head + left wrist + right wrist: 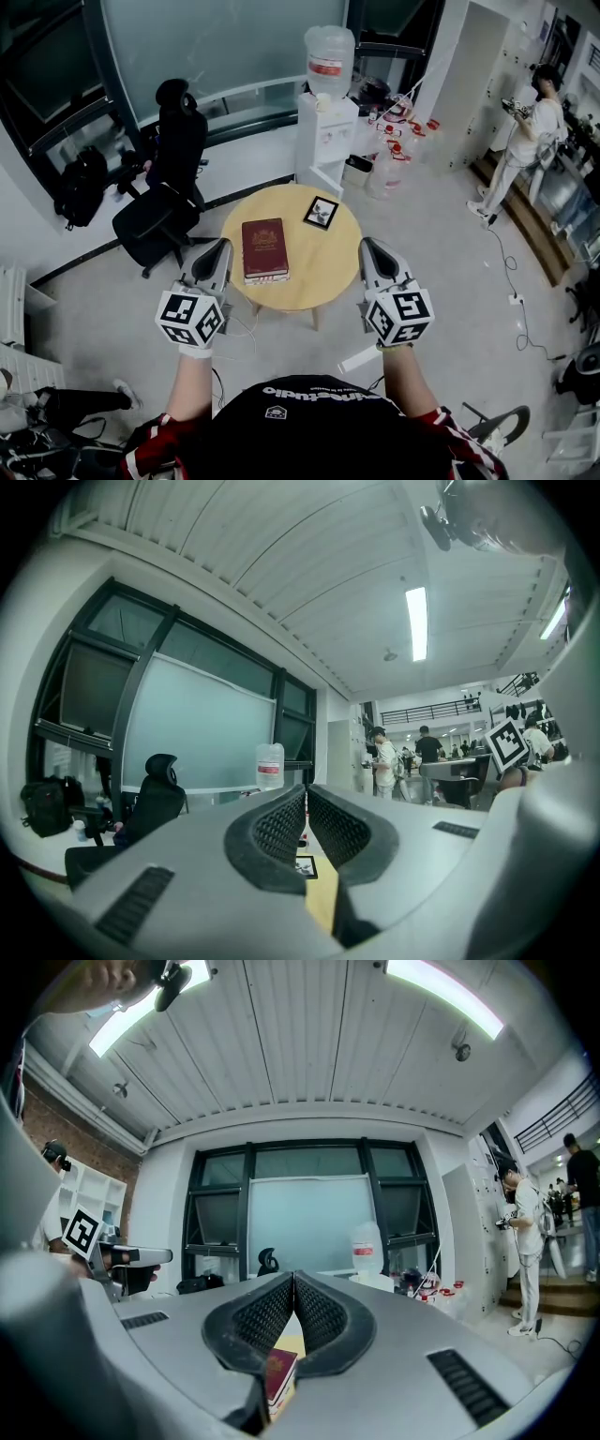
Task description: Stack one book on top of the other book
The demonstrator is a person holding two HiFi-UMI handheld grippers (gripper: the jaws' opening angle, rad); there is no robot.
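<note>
A thick dark red book [264,249] lies flat at the middle left of the round wooden table [328,267]. A small black-covered book [322,213] lies near the table's far right edge, apart from the red one. My left gripper [224,244] hangs level over the table's left edge, shut and empty. My right gripper [367,243] hangs over the right edge, also shut and empty. In the left gripper view the left gripper [306,789] shows the small black book [305,865] below its jaws. In the right gripper view the right gripper [293,1277] has the red book [279,1372] beneath it.
A water dispenser [326,131] and several water bottles [394,150] stand behind the table. A black office chair [164,187] is at the left, with a backpack [80,187] by the wall. A person [525,141] stands at the far right. Cables run over the floor.
</note>
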